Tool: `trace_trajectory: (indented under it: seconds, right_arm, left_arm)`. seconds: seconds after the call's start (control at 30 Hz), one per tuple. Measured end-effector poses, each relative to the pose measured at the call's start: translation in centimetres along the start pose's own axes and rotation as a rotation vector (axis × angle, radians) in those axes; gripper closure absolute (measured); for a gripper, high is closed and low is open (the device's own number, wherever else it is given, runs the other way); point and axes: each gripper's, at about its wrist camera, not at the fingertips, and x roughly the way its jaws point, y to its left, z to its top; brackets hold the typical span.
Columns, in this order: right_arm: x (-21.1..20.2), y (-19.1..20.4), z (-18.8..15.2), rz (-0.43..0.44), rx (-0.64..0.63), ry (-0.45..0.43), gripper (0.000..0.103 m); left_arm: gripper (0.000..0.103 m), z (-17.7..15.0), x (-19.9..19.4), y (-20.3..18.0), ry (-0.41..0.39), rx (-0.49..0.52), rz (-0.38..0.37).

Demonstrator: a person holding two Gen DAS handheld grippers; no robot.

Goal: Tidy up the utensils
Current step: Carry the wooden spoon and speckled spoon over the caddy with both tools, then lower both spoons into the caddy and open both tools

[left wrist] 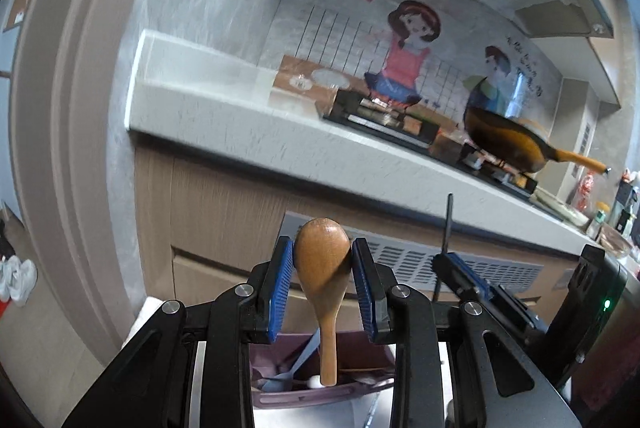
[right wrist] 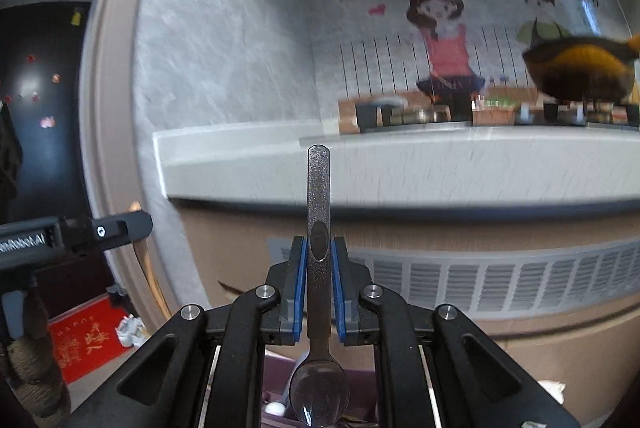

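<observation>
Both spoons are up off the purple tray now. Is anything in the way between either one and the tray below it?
Nothing visible is. The left gripper clamps the wooden spoon by its bowl, handle hanging over the purple tray. The right gripper clamps the metal spoon by its handle, bowl down over the tray. Only air shows beneath each.

blurred pan (right wrist: pixel 580 73), handle cut off

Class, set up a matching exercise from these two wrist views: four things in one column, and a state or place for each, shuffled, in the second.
1. wooden spoon
2. metal spoon
3. frying pan
4. purple tray

A. on the stove
B. bowl clamped, handle hanging down
C. below both grippers
D. handle clamped, bowl hanging down

Pairs: 1-B, 2-D, 3-A, 4-C
</observation>
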Motion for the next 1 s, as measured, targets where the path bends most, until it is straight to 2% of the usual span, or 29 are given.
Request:
trace_trajectory:
  seconds: [0.1,0.3,0.47,0.57,0.67,0.9,1.0]
  right_arm:
    - [2.0,0.3,-1.4,-0.032,-0.027,0.009,0.092]
    - [4.7,0.3,-3.3,-0.022,-0.015,0.041,0.092]
    - [5.7,-0.3,-4.9,-0.028,-0.006,0.061,0.092]
    - [5.7,-0.7,-5.6,0.005,0.006,0.118,0.085]
    - [4.6,-1.0,-6.0,0.015,-0.013,0.172,0.083]
    - [-1.0,-2.5,-5.9,0.013,-0.054,0.227,0.082]
    - [-2.8,-3.6,-7.1,0.01,-0.07,0.323,0.082]
  left_arm:
    - [0.072,-0.8,1.7,0.4,0.001,-0.002,0.019]
    - [0.072,-2.8,4.5,0.5,0.02,0.014,0.044]
    - [0.072,-4.1,6.1,1.5,0.024,-0.018,0.054]
    - [0.065,-4.6,6.7,1.6,0.069,-0.005,0.069]
    - [0.056,-5.2,6.2,1.7,0.102,-0.008,0.055]
    - [0.054,-6.6,2.6,1.2,0.147,-0.008,0.077]
    - [0.053,-8.0,0.8,1.1,0.164,0.009,0.099]
